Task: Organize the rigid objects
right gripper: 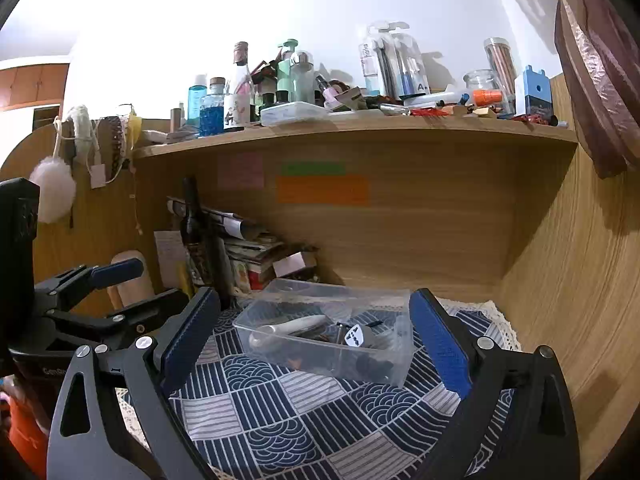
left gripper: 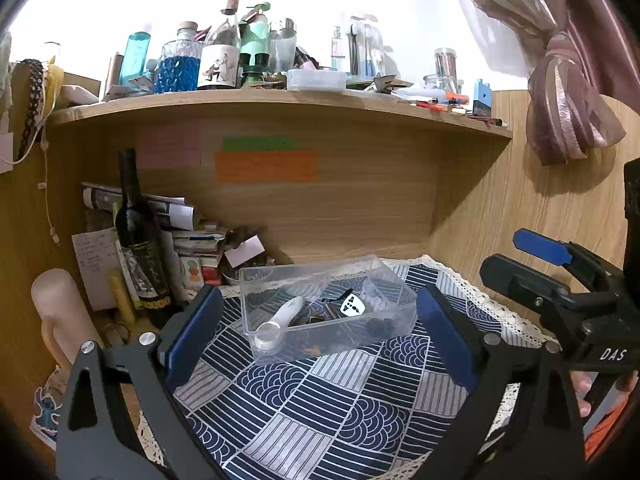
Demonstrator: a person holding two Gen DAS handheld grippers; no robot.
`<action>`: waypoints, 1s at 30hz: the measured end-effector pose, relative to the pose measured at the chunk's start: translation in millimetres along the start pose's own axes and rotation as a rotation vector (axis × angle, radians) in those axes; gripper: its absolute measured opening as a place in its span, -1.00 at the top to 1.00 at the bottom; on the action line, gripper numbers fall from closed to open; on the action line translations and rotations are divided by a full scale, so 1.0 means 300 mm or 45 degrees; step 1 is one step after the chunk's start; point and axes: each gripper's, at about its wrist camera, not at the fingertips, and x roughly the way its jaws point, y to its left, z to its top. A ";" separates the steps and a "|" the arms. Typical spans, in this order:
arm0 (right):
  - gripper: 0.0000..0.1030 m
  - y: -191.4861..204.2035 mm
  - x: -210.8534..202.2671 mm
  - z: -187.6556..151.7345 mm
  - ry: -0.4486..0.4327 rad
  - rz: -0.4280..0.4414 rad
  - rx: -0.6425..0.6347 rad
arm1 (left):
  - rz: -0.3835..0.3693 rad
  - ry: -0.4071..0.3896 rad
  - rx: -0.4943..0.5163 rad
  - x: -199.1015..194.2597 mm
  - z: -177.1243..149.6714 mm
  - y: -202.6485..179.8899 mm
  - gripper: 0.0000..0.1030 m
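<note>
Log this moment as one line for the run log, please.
left gripper: open, empty | right gripper: open, empty | clear bin on patterned cloth: holds white handheld device, plug adapter

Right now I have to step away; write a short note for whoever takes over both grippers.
Left gripper: open, holding nothing, held above the patterned cloth and aimed at the clear box.
Right gripper: open, holding nothing, aimed at the same box from its right.
In the box: a white handheld device, a travel plug adapter and some small dark bits I cannot identify.
Done: those items sit inside the box.
Left: no loose items show on the cloth; check the cluttered corner by the wine bottle before finishing.
</note>
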 end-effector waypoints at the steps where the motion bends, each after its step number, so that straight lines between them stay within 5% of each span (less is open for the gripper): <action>1: -0.85 -0.001 0.000 0.000 0.000 0.001 0.002 | 0.003 0.000 0.000 0.001 0.000 0.000 -0.92; 30: -0.94 0.005 -0.006 0.002 -0.012 0.013 0.016 | 0.013 -0.010 0.008 0.010 0.005 -0.022 -0.97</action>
